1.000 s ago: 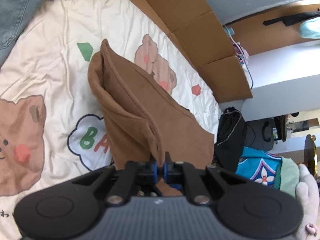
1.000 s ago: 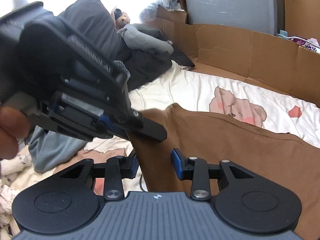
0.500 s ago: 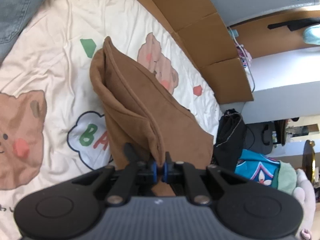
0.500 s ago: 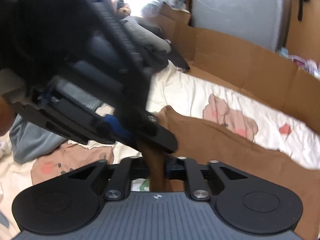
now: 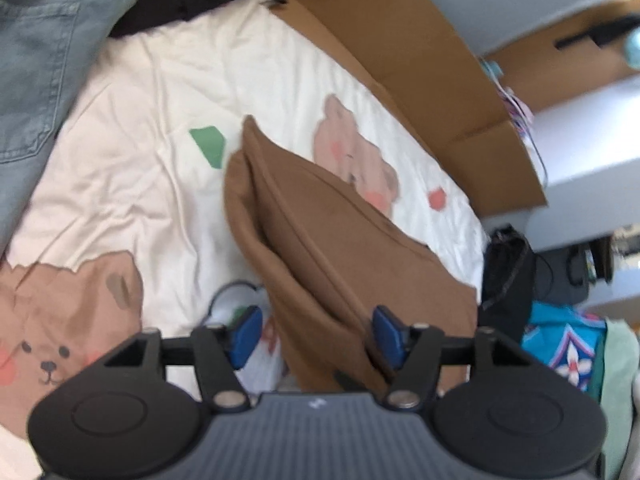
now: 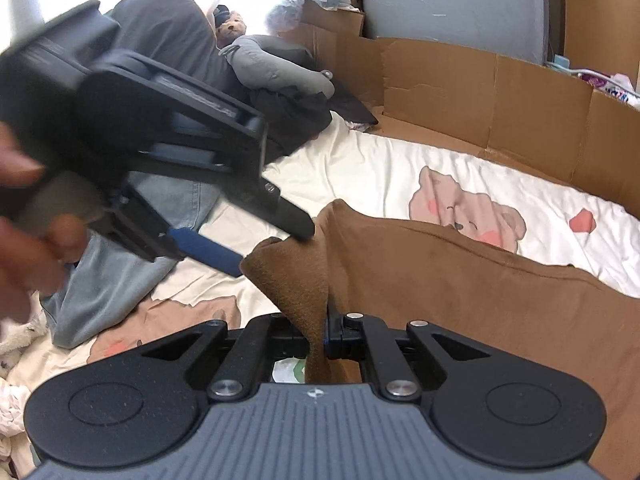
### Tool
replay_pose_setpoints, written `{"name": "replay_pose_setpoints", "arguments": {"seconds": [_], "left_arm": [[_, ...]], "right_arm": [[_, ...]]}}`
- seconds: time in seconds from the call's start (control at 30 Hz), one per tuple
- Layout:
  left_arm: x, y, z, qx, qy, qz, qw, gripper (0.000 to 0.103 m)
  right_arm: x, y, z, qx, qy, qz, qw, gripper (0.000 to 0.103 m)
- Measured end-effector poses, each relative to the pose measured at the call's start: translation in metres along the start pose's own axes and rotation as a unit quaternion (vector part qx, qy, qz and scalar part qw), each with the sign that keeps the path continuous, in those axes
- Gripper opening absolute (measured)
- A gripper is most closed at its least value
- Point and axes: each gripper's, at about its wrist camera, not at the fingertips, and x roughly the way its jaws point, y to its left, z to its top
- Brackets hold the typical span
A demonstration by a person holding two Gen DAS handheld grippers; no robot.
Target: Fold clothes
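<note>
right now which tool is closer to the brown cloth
Right. The right tool is shut on the brown cloth's bunched corner; the left tool is opening, cloth between its pads but unpinched.

The brown garment (image 5: 352,264), soft and suede-like, lies folded lengthwise into a long band across the cream bear-print bedsheet (image 5: 132,184), 1 corner lifted and bunched.

The garment (image 5: 344,248) lies on the bedsheet (image 5: 132,184), running from centre toward four o'clock in the left wrist view. Jeans (image 5: 36,60) lie at ten o'clock, cardboard (image 5: 420,64) stands behind at one o'clock. In the right wrist view, a pillow (image 6: 168,36) sits at eleven o'clock, behind the jeans.
</note>
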Motion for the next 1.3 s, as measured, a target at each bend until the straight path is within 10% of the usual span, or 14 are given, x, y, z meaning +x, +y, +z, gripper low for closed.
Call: {"name": "replay_pose_setpoints", "arguments": {"seconds": [0.9,1.3], "left_arm": [[0.113,0.049,0.078,0.021,0.031,0.016,0.9992,0.066],[0.123,0.037,0.104,0.034,0.068,0.053,0.9957,0.044]], "right_arm": [[-0.007,-0.012,-0.004,0.081,-0.002,0.021,0.997,0.004],[-0.011,-0.009,-0.011,0.083,-0.004,0.029,0.996,0.004]]}}
